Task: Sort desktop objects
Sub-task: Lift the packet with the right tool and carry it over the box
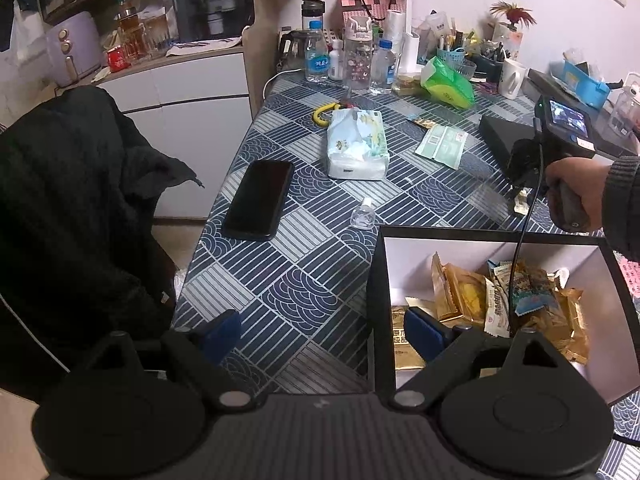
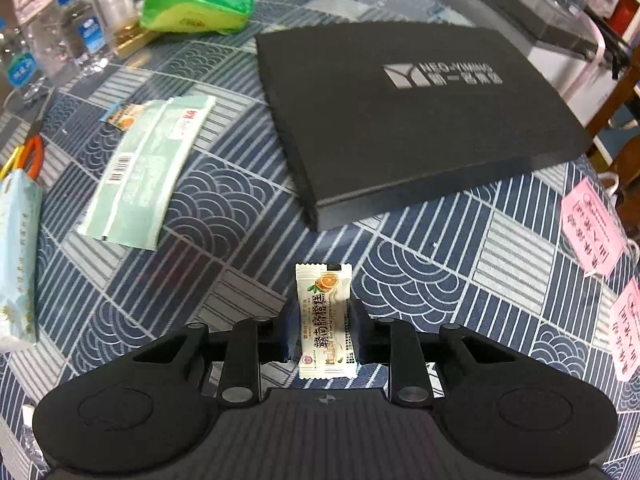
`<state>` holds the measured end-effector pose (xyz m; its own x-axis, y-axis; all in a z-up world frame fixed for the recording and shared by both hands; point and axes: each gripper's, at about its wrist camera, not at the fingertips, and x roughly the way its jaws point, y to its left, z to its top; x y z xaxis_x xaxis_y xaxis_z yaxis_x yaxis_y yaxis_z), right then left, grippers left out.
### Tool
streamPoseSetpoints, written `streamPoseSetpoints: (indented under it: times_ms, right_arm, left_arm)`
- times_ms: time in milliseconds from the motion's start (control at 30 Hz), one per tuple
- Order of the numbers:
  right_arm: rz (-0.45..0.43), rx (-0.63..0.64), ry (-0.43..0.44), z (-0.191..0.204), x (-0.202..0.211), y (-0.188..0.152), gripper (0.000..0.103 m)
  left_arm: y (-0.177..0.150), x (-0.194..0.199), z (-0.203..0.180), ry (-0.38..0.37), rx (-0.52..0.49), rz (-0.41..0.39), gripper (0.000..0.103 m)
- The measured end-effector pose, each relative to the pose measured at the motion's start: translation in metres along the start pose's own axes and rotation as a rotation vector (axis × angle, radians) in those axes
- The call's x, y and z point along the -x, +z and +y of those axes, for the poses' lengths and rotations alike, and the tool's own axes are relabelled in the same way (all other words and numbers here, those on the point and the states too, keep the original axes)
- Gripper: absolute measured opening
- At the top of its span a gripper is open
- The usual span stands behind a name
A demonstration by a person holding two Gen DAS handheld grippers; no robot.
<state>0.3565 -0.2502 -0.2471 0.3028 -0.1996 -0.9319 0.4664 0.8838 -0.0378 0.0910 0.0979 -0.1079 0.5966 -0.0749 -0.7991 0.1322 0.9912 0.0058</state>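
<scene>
Here, right gripper [image 2: 324, 332]: clamped on small white candy packet [image 2: 325, 320], lifted above patterned tablecloth [image 2: 224, 208].
Left gripper [image 1: 320, 332]: spread wide, empty, beside open box [image 1: 500, 236] of snack packets [image 1: 508, 296].
Black flat box [image 2: 400, 112]: just beyond packet.

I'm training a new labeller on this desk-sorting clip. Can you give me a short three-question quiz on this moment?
1. True or false: the right hand-held gripper is shut on a small sweet packet.
2. What does the open box near the left hand-held gripper hold? A) pens B) snack packets C) bottles
3. Fill in: the black phone lies on the table to the ___ of the tissue pack in the left wrist view.

Key: 1 true; 2 B; 3 left.
</scene>
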Motion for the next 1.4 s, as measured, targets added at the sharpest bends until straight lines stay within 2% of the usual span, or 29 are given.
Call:
streamPoseSetpoints:
  times_ms: [433,700,1033,1400]
  right_arm:
    - [-0.101,0.016,0.085,0.012,0.062,0.005,0.026]
    - [-0.156,0.031,0.143,0.013,0.108,-0.004,0.026]
    - [-0.208,0.068,0.206,0.009,0.161,-0.035,0.026]
    - [-0.228,0.089,0.306,0.001,0.202,-0.092,0.026]
  left_arm:
    - [-0.005,0.027,-0.002,-0.009,-0.005,-0.051,0.103]
    - [-0.012,0.052,-0.003,-0.019,-0.007,-0.095,0.103]
    - [-0.024,0.083,-0.006,-0.042,-0.005,-0.152,0.103]
    - [-0.041,0.111,-0.008,-0.068,0.002,-0.188,0.103]
